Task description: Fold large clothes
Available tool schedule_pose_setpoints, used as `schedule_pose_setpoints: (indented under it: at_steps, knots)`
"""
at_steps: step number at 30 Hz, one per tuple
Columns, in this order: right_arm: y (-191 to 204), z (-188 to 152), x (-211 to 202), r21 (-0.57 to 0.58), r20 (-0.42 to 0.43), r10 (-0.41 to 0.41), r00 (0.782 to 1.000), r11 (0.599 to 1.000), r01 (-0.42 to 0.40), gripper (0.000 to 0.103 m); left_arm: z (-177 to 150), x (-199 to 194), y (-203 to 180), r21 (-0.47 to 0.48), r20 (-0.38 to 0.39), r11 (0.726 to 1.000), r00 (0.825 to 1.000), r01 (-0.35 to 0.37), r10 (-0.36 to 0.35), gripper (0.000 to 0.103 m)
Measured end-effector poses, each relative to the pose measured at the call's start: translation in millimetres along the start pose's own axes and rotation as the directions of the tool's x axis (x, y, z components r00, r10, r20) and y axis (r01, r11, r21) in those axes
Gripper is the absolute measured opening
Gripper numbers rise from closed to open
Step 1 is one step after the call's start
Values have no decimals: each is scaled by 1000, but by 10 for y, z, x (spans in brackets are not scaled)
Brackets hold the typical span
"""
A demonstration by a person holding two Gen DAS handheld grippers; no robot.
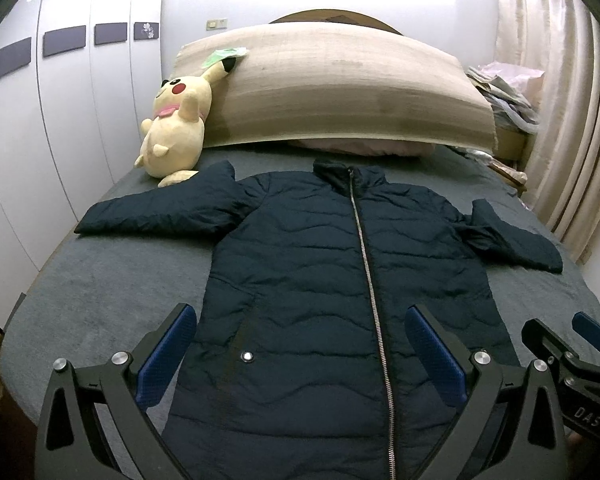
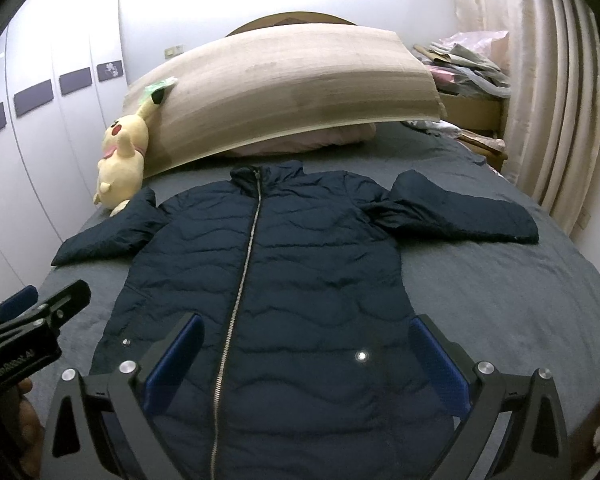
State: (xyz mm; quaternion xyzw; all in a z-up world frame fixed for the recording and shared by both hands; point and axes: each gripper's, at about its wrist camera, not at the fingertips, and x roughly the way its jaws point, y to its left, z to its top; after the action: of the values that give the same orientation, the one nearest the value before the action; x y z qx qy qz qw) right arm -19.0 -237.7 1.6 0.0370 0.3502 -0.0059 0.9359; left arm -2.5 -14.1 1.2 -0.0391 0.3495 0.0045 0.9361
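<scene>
quilted navy jacket [image 1: 300,264] flat on grey bed [image 1: 100,288] | left gripper [image 1: 300,356], right gripper [image 2: 306,364]: fingers wide apart, empty

Was a home bedroom: bed [image 1: 100,280] with grey cover ahead of the gripper, plush toy [image 1: 176,128] propped ahead to the left, pillow [image 1: 364,146] at the far end, white wardrobe [image 1: 72,120] on the left, curtains [image 1: 560,120] on the right.

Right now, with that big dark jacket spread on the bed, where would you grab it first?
Probably the cuffs. The jacket lies flat, zipped, both sleeves splayed outward, so each open gripper, left and right, can come from its own side, pinch a cuff edge and fold inward.
</scene>
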Motion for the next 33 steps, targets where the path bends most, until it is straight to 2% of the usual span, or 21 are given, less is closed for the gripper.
schedule_pose_setpoints:
  at_steps: [33]
  knots:
    - [-91, -3, 91, 15, -18, -20, 1000, 1000, 20, 103, -25, 112, -76, 6, -23, 1000, 1000, 9, -8, 103]
